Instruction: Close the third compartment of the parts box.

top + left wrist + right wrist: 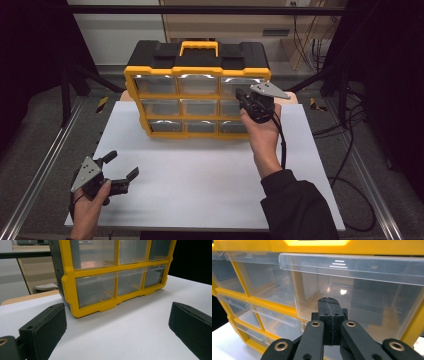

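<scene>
Organiser: the yellow drawer cabinet (197, 92) stands at 12 o'clock on the white worktop (200, 185).
Right tongs (329, 305): jaws pressed together, nothing between them, tip against the clear top-right drawer (362, 290).
Left tongs (122, 165): jaws wide, gripping nothing, at 8 o'clock, well apart from the cabinet.

We see the yellow-and-black drawer organizer (197, 92) standing upright at the desk's (200, 190) far edge, its top-right clear drawer (352, 295) slightly pulled out

Glossy clear plastic drawer (352, 290)
</scene>
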`<state>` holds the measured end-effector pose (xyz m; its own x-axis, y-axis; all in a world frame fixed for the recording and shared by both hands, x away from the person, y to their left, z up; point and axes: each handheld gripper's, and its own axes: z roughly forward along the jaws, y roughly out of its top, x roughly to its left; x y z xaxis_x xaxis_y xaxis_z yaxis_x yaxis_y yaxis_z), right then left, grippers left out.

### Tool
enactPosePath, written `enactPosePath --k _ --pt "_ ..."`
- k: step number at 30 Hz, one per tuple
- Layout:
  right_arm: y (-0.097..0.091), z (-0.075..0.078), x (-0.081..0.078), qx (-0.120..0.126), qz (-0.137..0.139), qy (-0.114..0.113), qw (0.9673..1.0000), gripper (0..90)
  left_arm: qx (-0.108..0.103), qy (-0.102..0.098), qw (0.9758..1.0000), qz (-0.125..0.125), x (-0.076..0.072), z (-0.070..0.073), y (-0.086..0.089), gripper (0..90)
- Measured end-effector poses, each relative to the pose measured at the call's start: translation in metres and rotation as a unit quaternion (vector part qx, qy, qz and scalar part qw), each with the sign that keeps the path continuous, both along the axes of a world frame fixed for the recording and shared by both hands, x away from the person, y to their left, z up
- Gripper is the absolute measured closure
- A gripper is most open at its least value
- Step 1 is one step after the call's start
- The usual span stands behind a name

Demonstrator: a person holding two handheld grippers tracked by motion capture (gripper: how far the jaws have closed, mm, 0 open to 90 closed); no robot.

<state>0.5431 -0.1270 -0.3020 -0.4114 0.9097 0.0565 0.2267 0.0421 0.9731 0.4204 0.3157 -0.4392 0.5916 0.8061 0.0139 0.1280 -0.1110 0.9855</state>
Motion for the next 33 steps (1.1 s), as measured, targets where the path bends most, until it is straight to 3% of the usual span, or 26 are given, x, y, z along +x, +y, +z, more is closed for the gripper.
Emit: enactPosePath --k 33 --pt "0.002 -0.0007 0.0099 0.007 -0.013 -0.003 0.9999 90.0 0.005 0.0 1.0 -0.002 0.0001 0.0 -0.0009 1.3"
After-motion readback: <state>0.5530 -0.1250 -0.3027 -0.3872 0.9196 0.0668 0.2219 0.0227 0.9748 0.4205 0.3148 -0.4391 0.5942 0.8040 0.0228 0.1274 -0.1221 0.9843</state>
